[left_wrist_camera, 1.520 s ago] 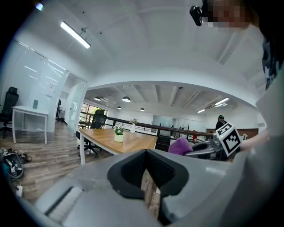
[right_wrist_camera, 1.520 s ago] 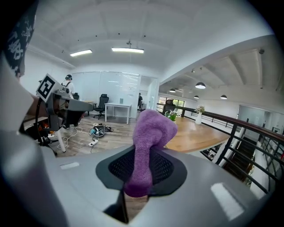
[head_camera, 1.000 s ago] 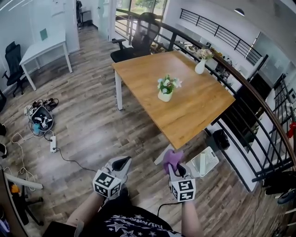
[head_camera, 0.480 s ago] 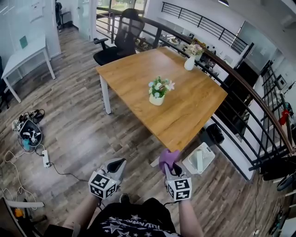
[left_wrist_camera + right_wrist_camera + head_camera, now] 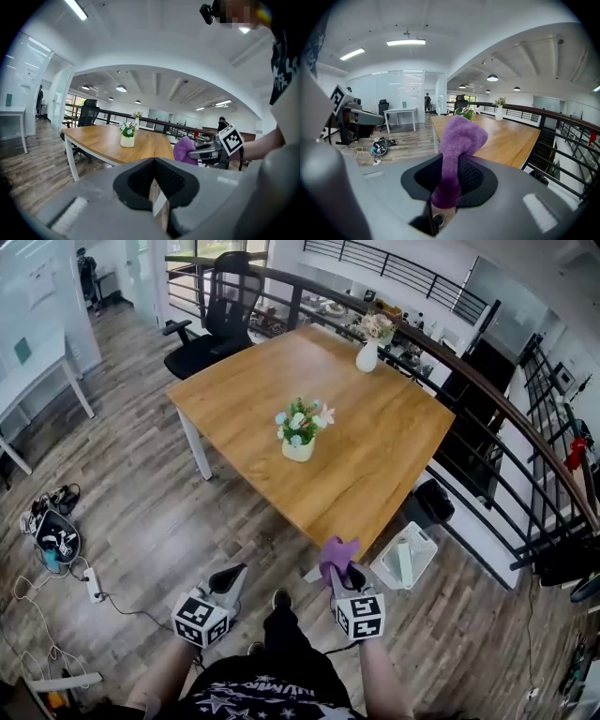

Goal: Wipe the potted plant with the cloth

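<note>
As the table (image 5: 394, 446) nears, wiping stays pending.
Right gripper (image 5: 343, 576) pinches cloth (image 5: 337, 554); left gripper (image 5: 231, 578) is pressed together; potted plant (image 5: 299, 432) unreached.

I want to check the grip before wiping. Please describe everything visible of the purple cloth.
The purple cloth looks soft and fluffy, like fleece. It is bunched into a thick strip standing up out of the right gripper, whose jaws are shut on its lower part. Its rounded free end droops slightly. It is in the air near a corner of the wooden table, seemingly touching nothing else.
</note>
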`<state>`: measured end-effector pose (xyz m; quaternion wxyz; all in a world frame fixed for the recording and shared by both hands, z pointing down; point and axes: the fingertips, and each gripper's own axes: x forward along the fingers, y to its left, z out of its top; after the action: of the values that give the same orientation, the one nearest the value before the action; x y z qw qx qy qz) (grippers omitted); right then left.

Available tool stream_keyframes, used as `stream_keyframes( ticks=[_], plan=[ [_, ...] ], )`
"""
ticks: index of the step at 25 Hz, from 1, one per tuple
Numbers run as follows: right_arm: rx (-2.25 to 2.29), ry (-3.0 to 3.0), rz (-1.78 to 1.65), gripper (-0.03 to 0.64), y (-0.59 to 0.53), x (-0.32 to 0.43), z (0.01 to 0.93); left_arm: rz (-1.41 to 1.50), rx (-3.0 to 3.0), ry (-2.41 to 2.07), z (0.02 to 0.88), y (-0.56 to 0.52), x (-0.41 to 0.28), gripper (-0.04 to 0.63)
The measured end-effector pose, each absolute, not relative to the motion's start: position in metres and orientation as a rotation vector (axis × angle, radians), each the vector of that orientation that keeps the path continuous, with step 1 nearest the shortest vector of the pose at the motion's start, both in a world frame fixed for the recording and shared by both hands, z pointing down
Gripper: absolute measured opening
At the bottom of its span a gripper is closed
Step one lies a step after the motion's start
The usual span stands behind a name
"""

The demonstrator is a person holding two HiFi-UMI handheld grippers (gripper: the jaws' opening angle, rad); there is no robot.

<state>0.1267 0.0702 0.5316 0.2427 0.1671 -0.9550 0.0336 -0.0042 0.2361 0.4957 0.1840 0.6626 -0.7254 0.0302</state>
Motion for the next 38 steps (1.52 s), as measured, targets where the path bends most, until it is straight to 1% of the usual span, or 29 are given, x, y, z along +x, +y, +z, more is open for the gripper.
stream_keyframes(
  ticks=[8,11,17,26,38],
  plan=[
    [0.451,-2.630,0.118,0.081,-0.011,0.060,0.532,0.113,1.840,-2.073,0.489,0.161,-0.065,0.002],
    [0.438,-2.630,0.121,0.081,-0.037,0.043,0.532,0.112,1.845,-2.068,0.489,0.132,-0.077,0.002],
    [0.409,-2.625,0.131,0.081,-0.075,0.017,0.534,0.146,1.841,-2.055,0.493,0.097,-0.098,0.002],
    [0.357,-2.640,0.125,0.081,-0.134,-0.023,0.536,0.161,1.774,-2.152,0.487,0.052,-0.144,0.002],
    [0.392,-2.599,0.173,0.081,-0.165,-0.051,0.554,0.211,1.784,-2.137,0.495,0.015,-0.182,0.002]
  ],
)
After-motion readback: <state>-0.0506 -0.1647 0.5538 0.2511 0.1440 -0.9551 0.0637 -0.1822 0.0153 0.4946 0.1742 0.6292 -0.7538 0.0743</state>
